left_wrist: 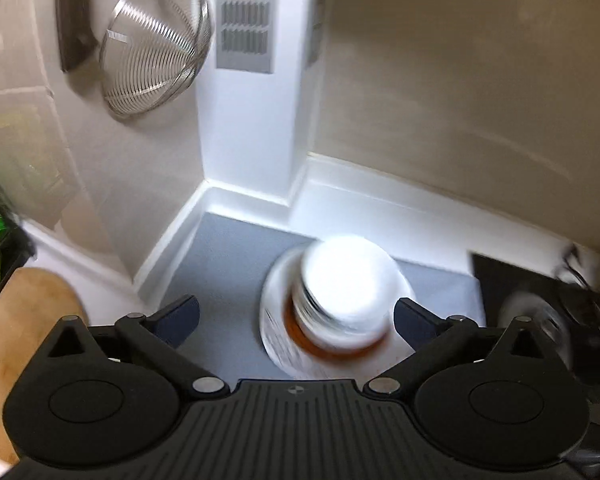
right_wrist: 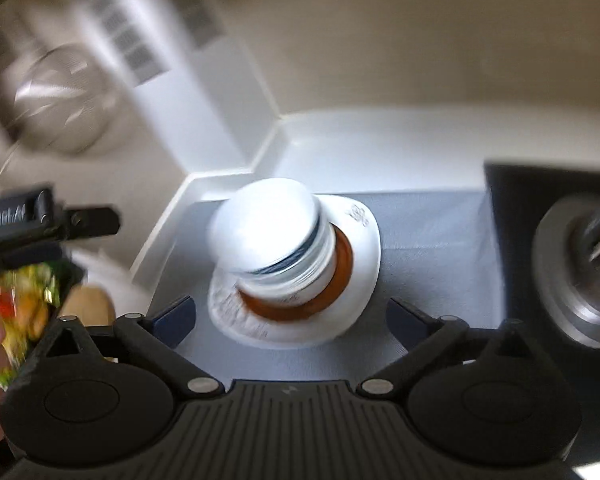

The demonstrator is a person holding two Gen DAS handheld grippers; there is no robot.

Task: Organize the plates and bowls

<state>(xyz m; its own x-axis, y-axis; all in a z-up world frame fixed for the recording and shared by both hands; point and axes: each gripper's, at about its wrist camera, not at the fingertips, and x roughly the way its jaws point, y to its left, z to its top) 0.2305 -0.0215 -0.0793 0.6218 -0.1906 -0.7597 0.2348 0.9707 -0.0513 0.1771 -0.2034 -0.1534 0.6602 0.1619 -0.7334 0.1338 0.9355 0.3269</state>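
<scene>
Both views blurred. Stack of upturned bowls (right_wrist: pixel 296 260) sits on the grey mat (right_wrist: pixel 432 224) in the counter corner, topping a white plate (right_wrist: pixel 364 240). Right gripper (right_wrist: pixel 290 312) and left gripper (left_wrist: pixel 296 314) both spread wide, holding nothing, the stack between their fingers. Risk: a fast, off-centre close may knock the stack over or shove it into the stove burner (right_wrist: pixel 580 268).

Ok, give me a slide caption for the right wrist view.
Open right gripper above a white-lidded jar standing on a grey mat.
</scene>
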